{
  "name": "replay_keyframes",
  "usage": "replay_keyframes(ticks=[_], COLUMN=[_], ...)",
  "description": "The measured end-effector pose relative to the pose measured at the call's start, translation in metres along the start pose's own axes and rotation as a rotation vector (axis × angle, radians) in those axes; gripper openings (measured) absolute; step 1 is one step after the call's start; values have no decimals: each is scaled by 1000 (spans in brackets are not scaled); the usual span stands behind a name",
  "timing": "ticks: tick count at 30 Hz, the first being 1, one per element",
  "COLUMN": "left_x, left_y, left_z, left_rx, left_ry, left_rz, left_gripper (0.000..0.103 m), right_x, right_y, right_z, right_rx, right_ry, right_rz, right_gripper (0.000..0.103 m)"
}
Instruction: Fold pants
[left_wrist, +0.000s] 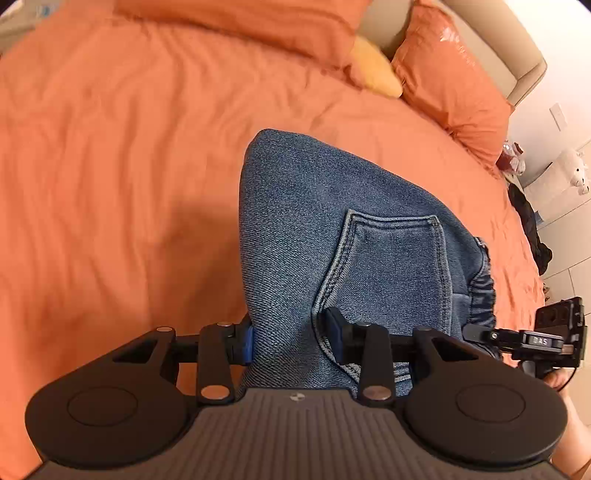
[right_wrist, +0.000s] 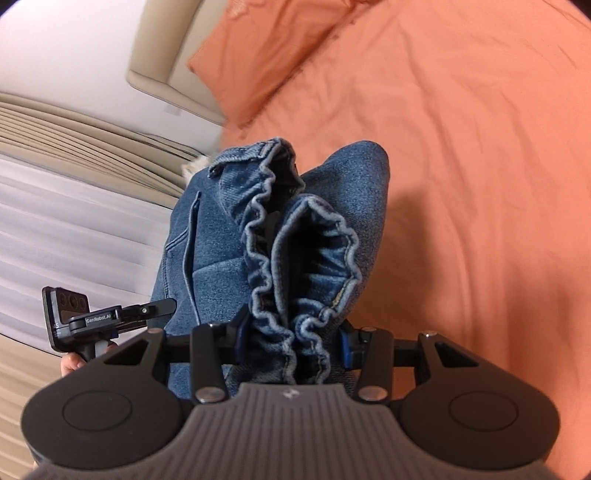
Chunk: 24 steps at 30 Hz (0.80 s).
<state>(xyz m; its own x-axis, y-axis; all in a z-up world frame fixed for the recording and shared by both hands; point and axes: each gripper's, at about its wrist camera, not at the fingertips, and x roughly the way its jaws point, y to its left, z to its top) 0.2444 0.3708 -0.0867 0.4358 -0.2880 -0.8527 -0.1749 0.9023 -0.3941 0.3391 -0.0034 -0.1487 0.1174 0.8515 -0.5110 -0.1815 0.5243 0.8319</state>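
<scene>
Above orange bed (left_wrist: 110, 147), jeans (left_wrist: 314, 221) clamped, "GenRobot.AI" tag (right_wrist: 98, 318)

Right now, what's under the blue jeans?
An orange bedspread shows all around and beneath the held-up jeans, which both grippers, left and right, pinch. Whatever lies directly behind the denim is covered.

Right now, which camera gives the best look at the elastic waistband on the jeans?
The right wrist view: the ruffled waistband fills the centre, gathered between the right claw. The left wrist view shows only a short bunched stretch of it at the jeans' right edge, beyond the back pocket.
</scene>
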Motion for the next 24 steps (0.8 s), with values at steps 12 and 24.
replay_keyframes(ticks=[12, 24], left_x=[74, 72], left_y=[56, 47], left_z=[-18, -29], left_rx=[-28, -67], left_ry=[80, 32], left_rz=[-59, 76], left_gripper=[42, 79], right_x=[43, 37], right_y=[-33, -26], right_z=[-18, -23], right_rx=[-34, -53], right_ry=[57, 55], right_rz=[-128, -232], right_gripper=[42, 60])
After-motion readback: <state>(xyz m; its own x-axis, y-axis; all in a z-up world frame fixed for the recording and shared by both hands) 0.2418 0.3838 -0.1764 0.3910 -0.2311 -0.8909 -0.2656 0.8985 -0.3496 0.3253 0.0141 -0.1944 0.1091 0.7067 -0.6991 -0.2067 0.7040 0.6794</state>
